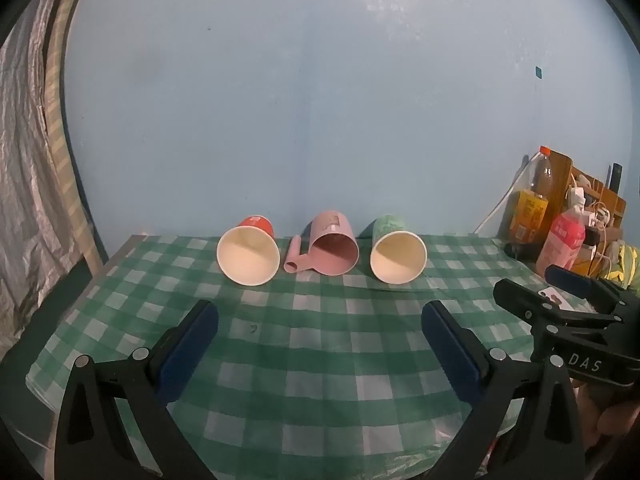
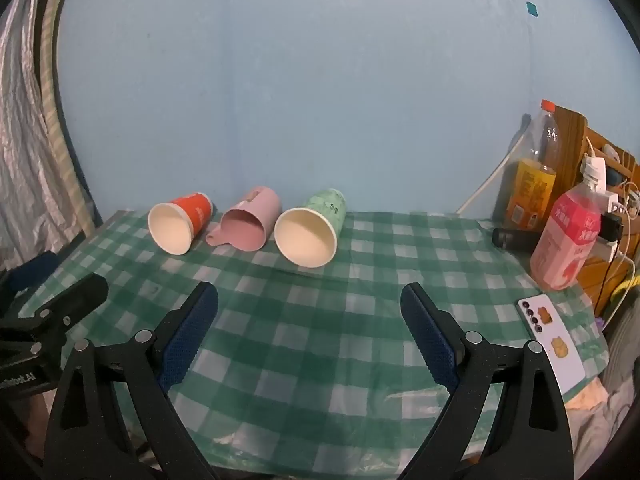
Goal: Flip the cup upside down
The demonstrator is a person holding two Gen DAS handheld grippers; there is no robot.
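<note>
Counter (image 1: 320,360), covered in green-and-white check cloth, against a pale blue wall.

Row of three cups lying on their sides at mid-frame, mouths toward the cameras: red paper cup (image 1: 249,255) at left, pink handled cup (image 1: 333,247) in the middle with handle at its left, green paper cup (image 1: 398,254) at right. Same row in the right wrist view, shifted to the left of centre: red paper cup (image 2: 179,227), pink handled cup (image 2: 248,224), green paper cup (image 2: 310,234). None stands mouth-down.

Left hand-held gripper (image 1: 320,312): released, jaws wide apart, nothing between them; cups well beyond the fingertips, pink one straight ahead. Right hand-held gripper (image 2: 310,300): released, jaws wide apart, nothing held; green cup straight ahead, apart from the tips.

Left wrist view only: right hand-held gripper seen from outside at lower right, lettered "DAS". Right wrist view only: left hand-held gripper seen at lower left, with a partly cut label ending "bot.AI"; white phone (image 2: 554,344) face down at lower right, fully shown.

Right edge of both views: orange-capped bottle (image 2: 534,176) with yellow label, pink drink bottle (image 2: 566,240) with unreadable printing.
</note>
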